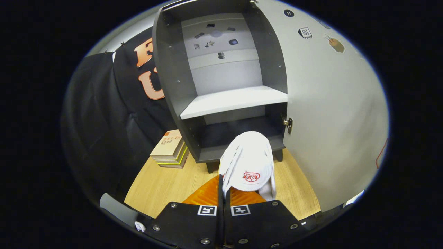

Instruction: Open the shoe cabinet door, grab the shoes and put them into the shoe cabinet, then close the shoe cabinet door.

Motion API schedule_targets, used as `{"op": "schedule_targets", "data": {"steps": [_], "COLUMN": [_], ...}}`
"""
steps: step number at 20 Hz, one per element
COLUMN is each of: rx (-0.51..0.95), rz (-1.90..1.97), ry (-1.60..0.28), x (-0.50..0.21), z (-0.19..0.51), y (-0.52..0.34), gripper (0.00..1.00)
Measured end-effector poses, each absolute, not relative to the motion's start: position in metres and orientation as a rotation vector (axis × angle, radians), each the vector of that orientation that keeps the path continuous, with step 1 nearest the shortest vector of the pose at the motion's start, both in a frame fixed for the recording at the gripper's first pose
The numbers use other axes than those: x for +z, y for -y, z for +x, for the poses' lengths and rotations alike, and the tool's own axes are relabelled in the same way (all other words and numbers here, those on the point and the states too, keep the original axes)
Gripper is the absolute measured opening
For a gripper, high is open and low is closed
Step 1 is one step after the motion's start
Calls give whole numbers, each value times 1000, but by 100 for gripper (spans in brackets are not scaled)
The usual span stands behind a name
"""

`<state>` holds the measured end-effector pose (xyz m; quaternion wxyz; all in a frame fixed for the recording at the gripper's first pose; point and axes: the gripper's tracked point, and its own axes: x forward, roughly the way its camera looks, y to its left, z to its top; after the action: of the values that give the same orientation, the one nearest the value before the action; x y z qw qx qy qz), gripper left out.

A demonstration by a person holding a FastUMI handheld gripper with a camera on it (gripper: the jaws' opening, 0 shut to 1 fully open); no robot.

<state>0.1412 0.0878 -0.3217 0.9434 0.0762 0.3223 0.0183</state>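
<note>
Holding the white shoe (247,162) by one thin edge, I have the jaws closed almost fully on it, toe pointing at the shoe cabinet (221,86). It hangs just before the cabinet's lower compartment, below the white shelf (235,101), door (332,114) swung open. It looks soft and light, likely floppy; gripping nearer its stiffer sole should steady it.

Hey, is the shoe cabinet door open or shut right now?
Open. The door is swung out to the right, showing the cabinet's white shelf. The claw, shut on white slippers, is just before the lower compartment.
</note>
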Motion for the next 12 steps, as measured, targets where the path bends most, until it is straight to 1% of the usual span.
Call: {"op": "schedule_targets", "data": {"steps": [5,12], "rx": [68,96], "rz": [139,164], "ry": [-597,-550], "x": [-280,-258], "z": [151,220], "y": [-100,-104], "gripper": [1,1]}}
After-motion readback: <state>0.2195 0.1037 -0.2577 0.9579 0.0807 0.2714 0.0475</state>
